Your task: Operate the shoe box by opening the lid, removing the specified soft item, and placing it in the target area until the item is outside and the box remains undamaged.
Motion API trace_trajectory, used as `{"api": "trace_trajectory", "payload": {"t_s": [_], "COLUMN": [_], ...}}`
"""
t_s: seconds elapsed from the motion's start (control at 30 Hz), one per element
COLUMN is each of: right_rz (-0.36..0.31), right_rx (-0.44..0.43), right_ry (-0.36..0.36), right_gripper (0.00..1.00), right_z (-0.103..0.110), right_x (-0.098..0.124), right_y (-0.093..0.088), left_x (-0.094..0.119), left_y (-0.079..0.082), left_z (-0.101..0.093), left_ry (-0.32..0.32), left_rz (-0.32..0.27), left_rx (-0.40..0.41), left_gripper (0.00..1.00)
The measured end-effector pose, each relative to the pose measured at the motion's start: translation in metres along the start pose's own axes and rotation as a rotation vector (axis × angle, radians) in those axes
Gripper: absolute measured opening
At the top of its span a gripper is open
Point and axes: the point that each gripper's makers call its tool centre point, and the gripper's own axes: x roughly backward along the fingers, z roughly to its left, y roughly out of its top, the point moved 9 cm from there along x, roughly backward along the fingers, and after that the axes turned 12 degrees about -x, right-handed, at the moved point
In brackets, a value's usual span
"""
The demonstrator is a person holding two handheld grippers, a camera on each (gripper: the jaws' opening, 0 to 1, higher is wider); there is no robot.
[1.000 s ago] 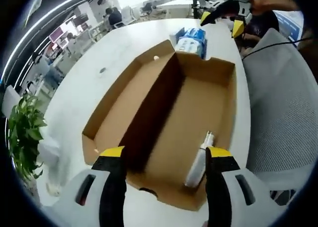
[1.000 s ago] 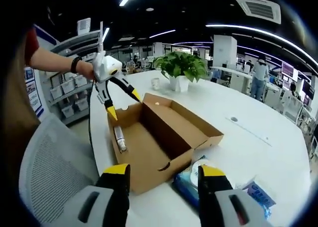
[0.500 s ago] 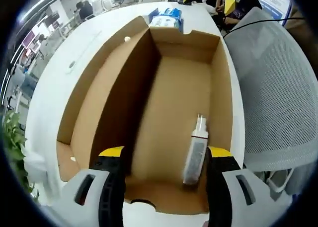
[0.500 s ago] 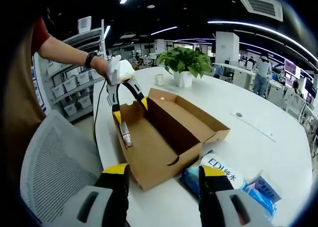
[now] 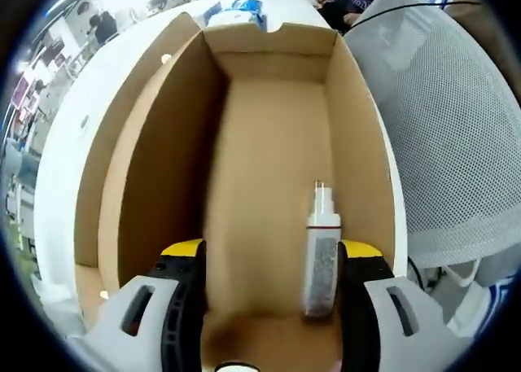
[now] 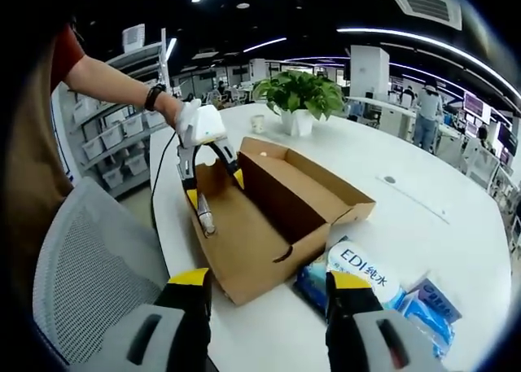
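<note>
An open cardboard shoe box (image 5: 175,144) lies under me, its lid folded flat to the left. Inside, near the right wall, lies a white tube with a grey label (image 5: 321,254). My left gripper (image 5: 271,254) hangs open just above the box's near end, and the tube sits close to its right jaw. In the right gripper view the same box (image 6: 326,201) rests on the white table, the tube (image 6: 203,217) lies at its far-left end, and the left gripper (image 6: 215,188) reaches down into it from a person's hand. My right gripper (image 6: 269,282) is open over the table's near edge, holding nothing.
Blue soft packs (image 6: 362,278) lie on the table (image 6: 423,217) right of the box, seen also as packs (image 5: 236,10) beyond its far end. A potted plant (image 6: 297,99) stands at the back. A grey mesh chair (image 6: 81,266) sits left of the table.
My left gripper has dropped closer to the box, now hovering low over its near end beside the tube. My right gripper has barely moved.
</note>
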Motion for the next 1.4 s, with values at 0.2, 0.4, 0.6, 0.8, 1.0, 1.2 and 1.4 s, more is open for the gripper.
{"api": "trace_trajectory", "payload": {"t_s": [0.2, 0.4, 0.6, 0.8, 1.0, 1.2, 1.4], "right_rz": [0.001, 0.000, -0.007, -0.007, -0.010, -0.004, -0.004], "right_rx": [0.000, -0.013, -0.031, -0.047, -0.057, -0.056, -0.058], "right_ry": [0.002, 0.007, 0.011, 0.015, 0.015, 0.017, 0.013], "right_gripper": [0.54, 0.53, 0.52, 0.52, 0.51, 0.51, 0.51], "right_z": [0.003, 0.007, 0.009, 0.013, 0.014, 0.014, 0.012], "right_x": [-0.003, -0.008, -0.009, -0.012, -0.012, -0.012, -0.010], "right_y": [0.000, -0.002, -0.003, -0.005, -0.007, -0.008, -0.007], "left_x": [0.005, 0.010, 0.009, 0.006, 0.005, 0.001, -0.007], "left_y": [-0.004, -0.011, -0.012, -0.009, -0.008, -0.007, 0.000], "left_z": [0.004, 0.000, -0.010, -0.010, -0.012, -0.006, -0.011], "left_ry": [0.063, 0.098, 0.061, 0.048, 0.023, 0.054, 0.030], "left_rz": [0.001, 0.016, 0.032, 0.034, 0.032, 0.053, 0.043], "left_rx": [0.018, 0.018, -0.032, -0.048, -0.044, -0.053, -0.074], "left_gripper": [0.69, 0.65, 0.54, 0.50, 0.43, 0.41, 0.38]}}
